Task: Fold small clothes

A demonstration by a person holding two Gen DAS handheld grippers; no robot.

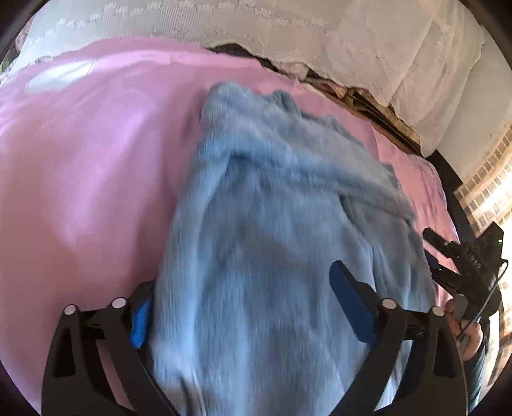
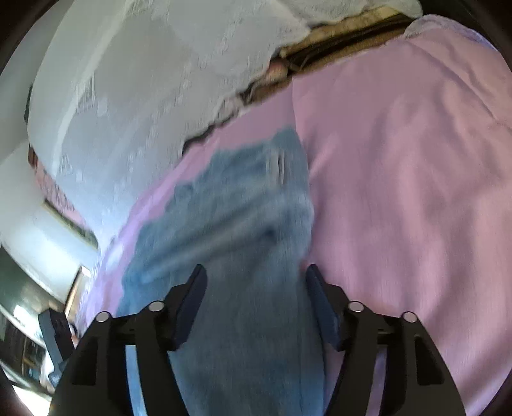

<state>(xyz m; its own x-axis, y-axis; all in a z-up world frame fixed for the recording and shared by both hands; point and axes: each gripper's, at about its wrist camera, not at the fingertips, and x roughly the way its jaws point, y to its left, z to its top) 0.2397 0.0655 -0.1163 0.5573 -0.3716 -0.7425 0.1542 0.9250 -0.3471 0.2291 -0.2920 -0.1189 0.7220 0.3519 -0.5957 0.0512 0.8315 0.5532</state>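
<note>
A light blue fuzzy knitted garment [image 1: 272, 192] lies crumpled on a pink sheet [image 1: 80, 160]. My left gripper [image 1: 240, 278] stands wide open over its near end. The cloth fills the gap between the jaws and drapes over the left blue pad [image 1: 139, 323]. In the right wrist view the same garment [image 2: 230, 208] runs between the jaws of my right gripper [image 2: 256, 268], which is open with its pads beside the cloth, not pinching it. The right gripper [image 1: 460, 265] also shows at the garment's right edge, held by a hand [image 1: 470, 332].
White lace fabric [image 1: 288, 28] hangs beyond the far edge of the pink sheet [image 2: 400, 176], with a dark gap between them. The sheet's right edge drops off near a bright tiled area [image 1: 489, 188]. Both views are motion-blurred.
</note>
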